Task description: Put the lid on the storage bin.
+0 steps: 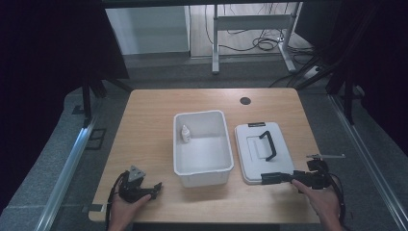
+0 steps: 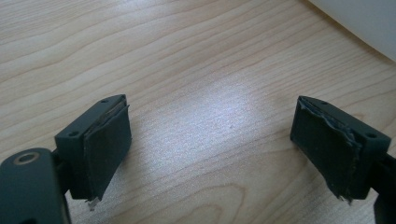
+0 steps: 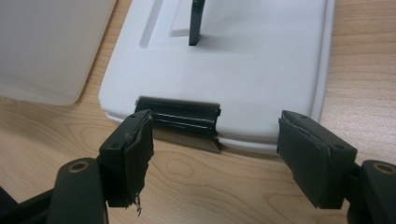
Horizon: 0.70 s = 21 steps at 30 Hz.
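Note:
A white lid [image 1: 255, 149] with a black handle [image 1: 267, 144] lies flat on the table, right of a white open bin [image 1: 204, 169]. A small white bottle [image 1: 185, 134] stands inside the bin at its left wall. My right gripper [image 1: 291, 177] is open at the lid's near edge. In the right gripper view the lid [image 3: 261, 70] and its black latch [image 3: 180, 116] lie just beyond that gripper [image 3: 217, 135], nothing between the jaws. My left gripper [image 1: 155, 187] rests open on bare wood left of the bin, seen empty in the left gripper view [image 2: 212, 126].
The wooden table [image 1: 149, 120] has a dark round grommet [image 1: 245, 100] near its far edge. The bin's corner [image 2: 364, 23] shows ahead of the left gripper. Beyond the table stand a desk frame [image 1: 250, 21] and floor cables [image 1: 262, 43]. Metal rails [image 1: 67, 163] run along both sides.

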Available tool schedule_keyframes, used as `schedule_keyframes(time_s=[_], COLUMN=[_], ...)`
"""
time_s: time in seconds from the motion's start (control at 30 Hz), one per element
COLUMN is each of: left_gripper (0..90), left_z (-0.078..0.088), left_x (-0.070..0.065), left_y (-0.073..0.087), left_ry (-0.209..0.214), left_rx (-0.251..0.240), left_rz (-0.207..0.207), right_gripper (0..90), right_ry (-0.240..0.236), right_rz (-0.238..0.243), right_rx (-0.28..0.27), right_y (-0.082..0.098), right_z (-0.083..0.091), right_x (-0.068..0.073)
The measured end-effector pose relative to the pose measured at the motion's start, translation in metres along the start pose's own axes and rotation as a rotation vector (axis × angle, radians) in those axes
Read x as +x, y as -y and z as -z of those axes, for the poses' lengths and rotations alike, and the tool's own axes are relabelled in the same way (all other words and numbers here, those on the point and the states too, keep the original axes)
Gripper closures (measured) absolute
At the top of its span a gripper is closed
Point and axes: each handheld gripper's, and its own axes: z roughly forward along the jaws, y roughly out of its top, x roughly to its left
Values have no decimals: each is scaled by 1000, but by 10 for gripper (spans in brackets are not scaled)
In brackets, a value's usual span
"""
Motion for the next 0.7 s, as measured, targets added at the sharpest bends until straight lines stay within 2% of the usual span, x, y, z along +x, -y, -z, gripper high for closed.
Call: schedule_keyframes(time_s=[0.7], left_gripper=[122], left_z=[1], left_x=[0], left_y=[1], left_ry=[3], left_rx=[-1], left_rz=[-3], right_gripper=[299], right_ry=[-11], right_rz=[-39], right_rx=[7], right_y=[3], right_z=[3], right_x=[-6])
